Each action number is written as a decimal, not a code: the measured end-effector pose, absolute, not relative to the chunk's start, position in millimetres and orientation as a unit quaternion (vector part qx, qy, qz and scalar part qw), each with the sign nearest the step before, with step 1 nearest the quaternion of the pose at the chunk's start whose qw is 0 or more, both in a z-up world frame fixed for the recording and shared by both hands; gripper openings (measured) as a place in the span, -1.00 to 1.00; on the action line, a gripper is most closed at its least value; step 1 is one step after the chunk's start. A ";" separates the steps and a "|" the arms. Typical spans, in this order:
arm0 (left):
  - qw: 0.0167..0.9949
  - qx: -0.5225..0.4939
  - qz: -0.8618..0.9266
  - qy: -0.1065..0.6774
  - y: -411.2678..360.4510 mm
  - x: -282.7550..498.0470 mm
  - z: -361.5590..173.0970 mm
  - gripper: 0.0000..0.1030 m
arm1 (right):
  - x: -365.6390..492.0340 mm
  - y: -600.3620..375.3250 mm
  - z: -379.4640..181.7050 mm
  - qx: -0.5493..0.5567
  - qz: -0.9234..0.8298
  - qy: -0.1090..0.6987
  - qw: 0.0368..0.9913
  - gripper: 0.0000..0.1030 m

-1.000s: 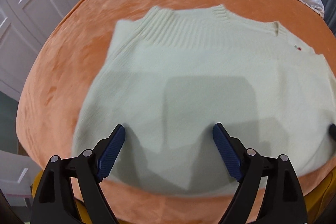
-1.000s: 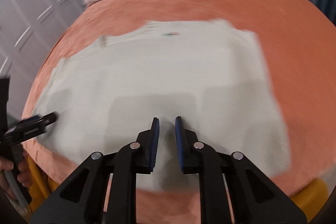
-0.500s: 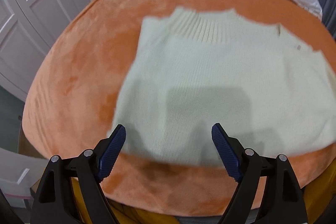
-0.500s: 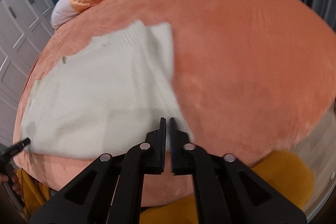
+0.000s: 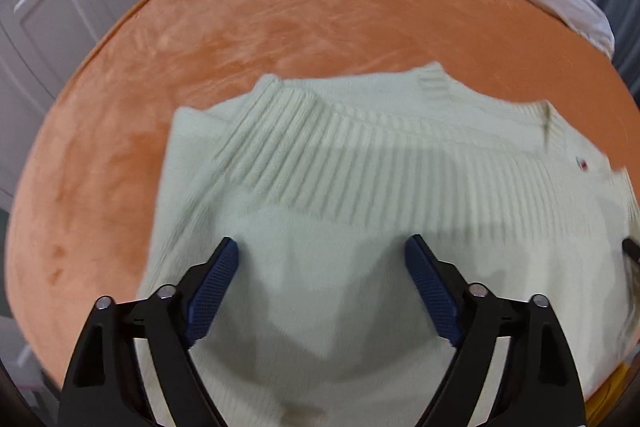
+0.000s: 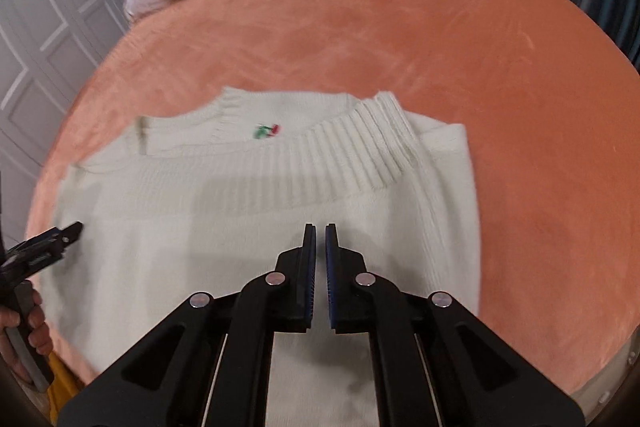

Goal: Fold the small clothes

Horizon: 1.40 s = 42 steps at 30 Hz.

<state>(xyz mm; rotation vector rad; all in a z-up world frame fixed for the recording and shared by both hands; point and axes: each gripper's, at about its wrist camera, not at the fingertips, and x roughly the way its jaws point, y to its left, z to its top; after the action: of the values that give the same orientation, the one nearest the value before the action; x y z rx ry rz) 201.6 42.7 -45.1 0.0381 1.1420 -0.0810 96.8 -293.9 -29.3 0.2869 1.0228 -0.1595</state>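
While the cream sweater [image 5: 340,267] lies on the orange bed [image 5: 280,19], left jaws just opened wide, right jaws pressed together empty.

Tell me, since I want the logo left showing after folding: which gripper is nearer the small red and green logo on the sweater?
Right, as far as I can judge. The right gripper hovers just below the logo; the left gripper sits farther off, toward the sweater's other side.
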 end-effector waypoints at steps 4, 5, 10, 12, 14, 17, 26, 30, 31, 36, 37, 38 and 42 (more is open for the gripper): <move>0.852 0.034 -0.031 0.522 41.5 223.1 -53.6 0.90 | 120.5 -313.1 -48.6 0.156 -0.091 0.487 0.855 -1.00; 0.853 0.034 -0.029 0.519 40.9 228.1 -56.4 0.90 | 125.7 -315.4 -50.3 0.159 -0.091 0.486 0.854 -1.00; 0.863 0.051 -0.003 0.503 31.6 246.7 -67.8 0.90 | 151.8 -316.8 -59.4 0.129 -0.100 0.474 0.865 -1.00; 0.865 0.057 0.002 0.498 29.6 250.8 -71.3 0.90 | 159.9 -317.1 -63.6 0.120 -0.105 0.468 0.869 -1.00; 0.868 0.053 0.001 0.494 30.7 254.0 -73.5 0.90 | 166.5 -317.6 -68.1 0.115 -0.109 0.462 0.873 -1.00; 0.872 0.050 -0.002 0.487 32.4 255.9 -76.2 0.90 | 170.1 -317.8 -71.7 0.107 -0.111 0.452 0.879 -1.00; 0.876 0.053 0.000 0.480 30.3 252.1 -73.1 0.90 | 166.8 -324.6 -69.2 0.132 -0.100 0.439 0.883 -1.00; 0.872 0.067 -0.010 0.486 29.4 238.6 -52.9 0.89 | 146.3 -306.4 -34.8 0.127 -0.111 0.436 0.884 -0.90; 0.874 0.066 -0.016 0.481 30.0 227.0 -42.7 0.89 | 134.0 -294.7 -20.3 0.126 -0.089 0.428 0.890 -0.90; 0.875 0.036 -0.065 0.478 32.3 160.7 -10.8 0.89 | 79.8 -221.2 5.1 0.108 0.010 0.451 0.886 -0.85; 0.872 0.034 -0.065 0.485 32.5 149.7 -12.6 0.89 | 72.6 -203.8 -1.5 0.102 0.026 0.466 0.878 -0.85; 0.868 0.032 -0.065 0.491 32.7 142.2 -16.1 0.89 | 68.9 -192.4 -8.0 0.095 0.034 0.474 0.874 -0.85; 0.850 0.034 -0.064 0.521 40.4 121.4 -45.9 0.90 | 72.9 -166.1 -41.4 0.065 0.029 0.496 0.865 -0.85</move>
<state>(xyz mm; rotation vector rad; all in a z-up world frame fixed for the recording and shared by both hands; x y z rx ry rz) 121.4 40.4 -45.9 0.0719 1.0977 -0.1357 72.9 -166.1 -41.4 0.1361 1.0402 0.0601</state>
